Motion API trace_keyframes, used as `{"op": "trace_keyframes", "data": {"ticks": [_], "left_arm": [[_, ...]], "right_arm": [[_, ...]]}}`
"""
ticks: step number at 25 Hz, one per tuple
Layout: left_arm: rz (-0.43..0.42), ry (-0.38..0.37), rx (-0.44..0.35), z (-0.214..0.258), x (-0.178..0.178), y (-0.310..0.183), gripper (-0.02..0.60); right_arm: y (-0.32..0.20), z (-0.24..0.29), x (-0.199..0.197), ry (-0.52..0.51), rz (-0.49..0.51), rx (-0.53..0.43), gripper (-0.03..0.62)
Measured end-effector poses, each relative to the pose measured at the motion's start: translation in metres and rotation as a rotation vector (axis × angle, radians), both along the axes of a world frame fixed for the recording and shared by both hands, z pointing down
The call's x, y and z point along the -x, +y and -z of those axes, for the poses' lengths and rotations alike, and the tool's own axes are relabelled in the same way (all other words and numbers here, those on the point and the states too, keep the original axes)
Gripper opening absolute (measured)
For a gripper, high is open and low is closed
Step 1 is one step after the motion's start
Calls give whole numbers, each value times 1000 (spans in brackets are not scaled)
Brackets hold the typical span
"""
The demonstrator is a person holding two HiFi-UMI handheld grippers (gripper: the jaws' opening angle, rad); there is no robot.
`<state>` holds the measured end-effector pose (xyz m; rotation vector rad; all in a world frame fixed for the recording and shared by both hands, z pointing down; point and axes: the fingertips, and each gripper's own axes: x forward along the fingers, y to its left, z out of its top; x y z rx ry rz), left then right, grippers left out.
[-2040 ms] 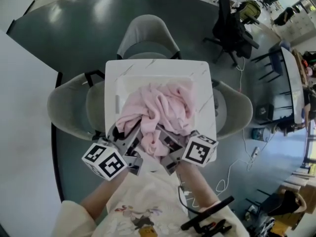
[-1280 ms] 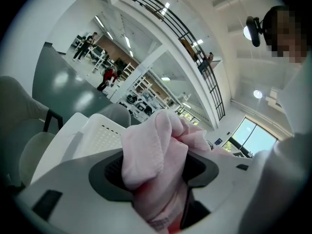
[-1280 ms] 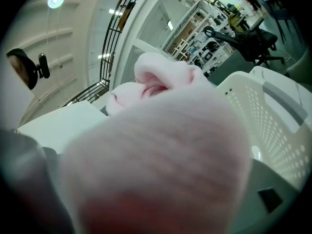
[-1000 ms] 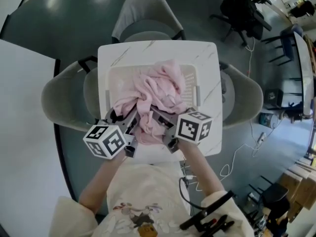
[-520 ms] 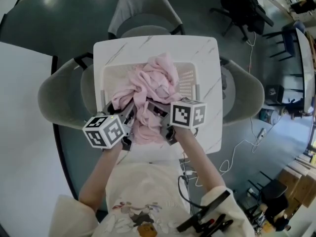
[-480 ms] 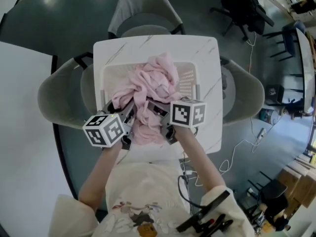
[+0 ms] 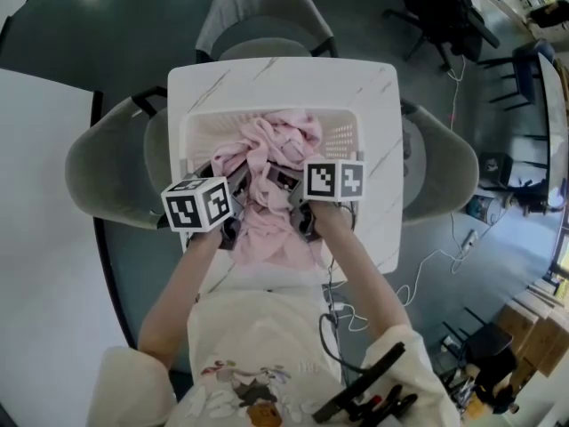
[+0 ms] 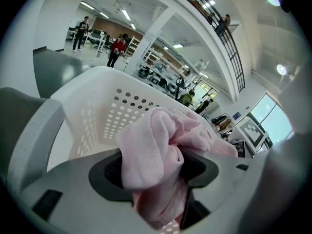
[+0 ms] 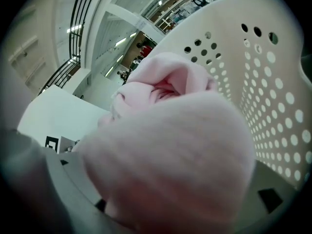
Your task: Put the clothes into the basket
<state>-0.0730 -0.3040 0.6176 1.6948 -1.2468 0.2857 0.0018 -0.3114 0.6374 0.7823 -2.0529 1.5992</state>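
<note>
**Pink garment half in the basket, both tools clamped on it**

Square white worktop (image 7: 267, 83) with faint grey veining, standing on a dark grey floor (image 7: 133, 34). Ringed by grey chairs (image 7: 102, 163) at the far side, left and right. White panel (image 7: 40, 265) along the left edge of the head view. Black office chair (image 7: 440, 7) and a loose white cable (image 7: 427, 278) off to the right. In the left gripper view, a tall bright hall: white columns, a railed balcony overhead, strip lights, shelving, a few people far off.

White perforated laundry basket (image 7: 342, 136) on the worktop, long side running across. Pink garment (image 7: 267, 149) bunched inside, mostly left and middle, rising above the rim. Long axis from the basket's far wall toward the person — near end spilling over the near rim and lying on the worktop.

Left tool (image 7: 233, 189) closed on a fold of the garment, cloth pinched between its jaws. Right tool (image 7: 286, 187) likewise gripping a thick wad of the same cloth — perforated basket wall just beyond. Both tools angled downward, near each other, pink cloth between them.
</note>
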Motion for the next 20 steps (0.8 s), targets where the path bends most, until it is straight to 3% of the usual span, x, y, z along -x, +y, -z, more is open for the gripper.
{"op": "trace_keyframes", "data": {"ticks": [11, 16, 20], "left_arm": [[-64, -70, 76, -40, -7, -12, 285], [-169, -207, 94, -65, -14, -15, 267], [-218, -263, 131, -86, -19, -12, 252]], "right_arm": [[-9, -38, -12, 133, 17, 5, 391], [-11, -64, -20, 254, 78, -9, 391], [-12, -83, -25, 346, 147, -43, 393]]}}
